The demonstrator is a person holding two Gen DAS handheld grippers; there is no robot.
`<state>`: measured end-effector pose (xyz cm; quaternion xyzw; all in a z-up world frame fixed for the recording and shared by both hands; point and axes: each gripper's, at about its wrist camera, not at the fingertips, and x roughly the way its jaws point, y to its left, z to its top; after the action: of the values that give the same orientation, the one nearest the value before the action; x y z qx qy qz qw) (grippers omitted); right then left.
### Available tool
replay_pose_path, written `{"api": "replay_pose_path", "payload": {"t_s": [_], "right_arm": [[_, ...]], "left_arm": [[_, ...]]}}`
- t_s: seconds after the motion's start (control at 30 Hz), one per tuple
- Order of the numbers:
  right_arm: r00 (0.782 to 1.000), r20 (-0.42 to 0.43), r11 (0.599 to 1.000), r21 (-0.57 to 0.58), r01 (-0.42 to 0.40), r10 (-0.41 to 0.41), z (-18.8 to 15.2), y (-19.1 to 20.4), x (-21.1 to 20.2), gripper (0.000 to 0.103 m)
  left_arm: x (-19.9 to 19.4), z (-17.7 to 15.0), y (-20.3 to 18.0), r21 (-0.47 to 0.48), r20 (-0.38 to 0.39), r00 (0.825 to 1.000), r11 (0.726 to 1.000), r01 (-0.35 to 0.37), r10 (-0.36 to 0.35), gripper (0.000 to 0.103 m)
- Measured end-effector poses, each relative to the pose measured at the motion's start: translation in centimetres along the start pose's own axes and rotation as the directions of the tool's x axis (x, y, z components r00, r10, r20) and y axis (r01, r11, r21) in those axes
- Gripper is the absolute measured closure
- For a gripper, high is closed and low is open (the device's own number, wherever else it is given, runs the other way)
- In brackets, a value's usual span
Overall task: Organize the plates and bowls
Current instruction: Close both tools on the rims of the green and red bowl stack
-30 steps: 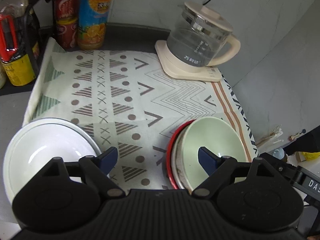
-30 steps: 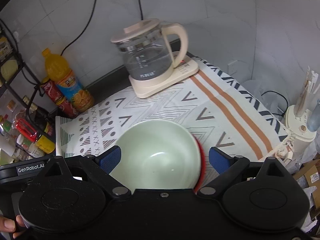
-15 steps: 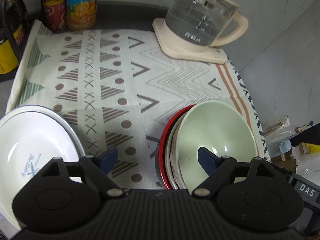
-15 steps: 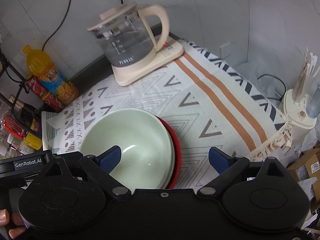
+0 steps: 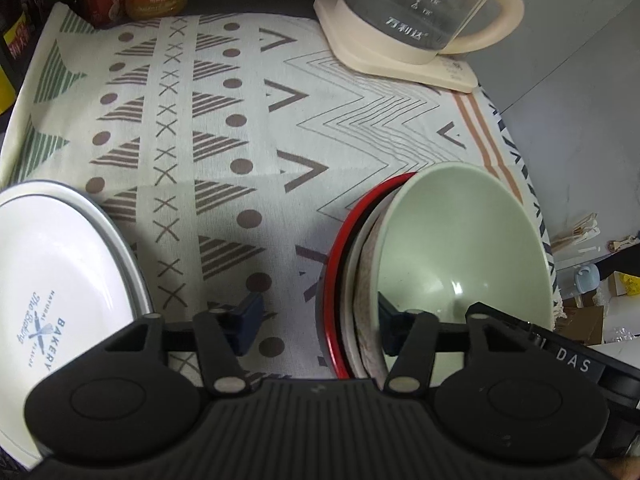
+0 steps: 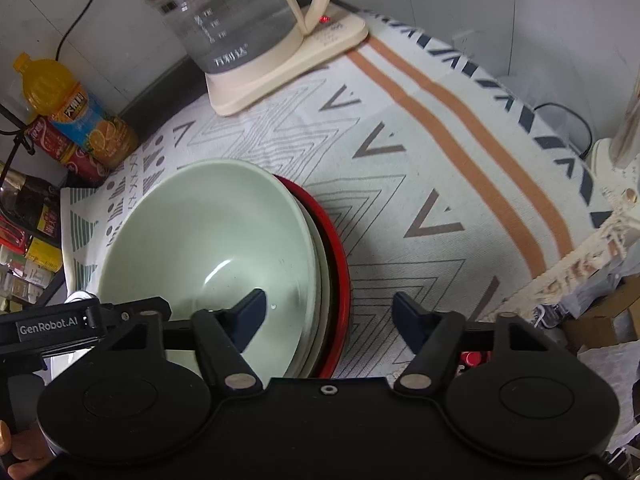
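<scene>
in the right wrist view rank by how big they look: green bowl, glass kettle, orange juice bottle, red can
1. green bowl, nearest the camera, which inflates it
2. glass kettle, partly cut off at the top
3. orange juice bottle
4. red can, partly hidden behind the bottle, so unsure

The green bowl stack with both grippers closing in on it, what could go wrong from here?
1. The green bowl sits nested, off-centre, in a white bowl and a red bowl; a pinch on one rim could tip or drag the whole stack.
2. The left gripper and right gripper, both open, straddle opposite rims and could pull against each other.
3. The stack lies near the cloth edge, so a shove might send it off.
</scene>
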<state>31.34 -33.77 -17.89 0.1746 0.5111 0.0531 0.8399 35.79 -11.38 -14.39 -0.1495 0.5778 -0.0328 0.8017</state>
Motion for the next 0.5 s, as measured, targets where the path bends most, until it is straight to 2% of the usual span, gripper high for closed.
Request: {"api": "replay_pose_path", "payload": {"t_s": [0.03, 0.1, 0.17, 0.27, 0.4, 0.5], "right_arm": [[1.000, -0.007, 1.000, 0.000, -0.003, 0.003, 0.0, 0.0, 0.3, 0.043], [1.000, -0.024, 1.000, -0.007, -0.010, 0.010, 0.1, 0.0, 0.8, 0.056], [0.999, -0.049, 1.000, -0.002, -0.017, 0.017, 0.1, -0.1, 1.4, 0.064], [0.997, -0.073, 0.999, 0.015, -0.030, 0.031, -0.1, -0.3, 1.9, 0.067], [0.997, -0.071, 0.999, -0.012, -0.032, 0.031, -0.3, 0.0, 1.9, 0.067], [0.996, -0.077, 0.998, 0.035, -0.050, 0.053, 0.0, -0.8, 1.9, 0.070]], "left_arm": [[0.1, 0.0, 0.1, -0.006, 0.003, 1.000, 1.000, 0.000, 0.000, 0.053], [0.4, 0.1, 0.3, -0.021, 0.003, 1.000, 1.000, 0.007, -0.007, 0.055], [0.5, 0.0, 0.1, -0.022, 0.004, 1.000, 0.999, 0.027, -0.027, 0.066], [0.8, 0.0, -0.4, -0.015, -0.008, 0.999, 0.999, 0.051, -0.051, 0.079], [0.7, 0.0, -0.8, -0.012, -0.010, 0.999, 0.999, 0.038, -0.039, 0.080], [0.5, -0.1, -0.9, -0.009, -0.010, 0.999, 0.999, 0.044, -0.044, 0.080]]}}
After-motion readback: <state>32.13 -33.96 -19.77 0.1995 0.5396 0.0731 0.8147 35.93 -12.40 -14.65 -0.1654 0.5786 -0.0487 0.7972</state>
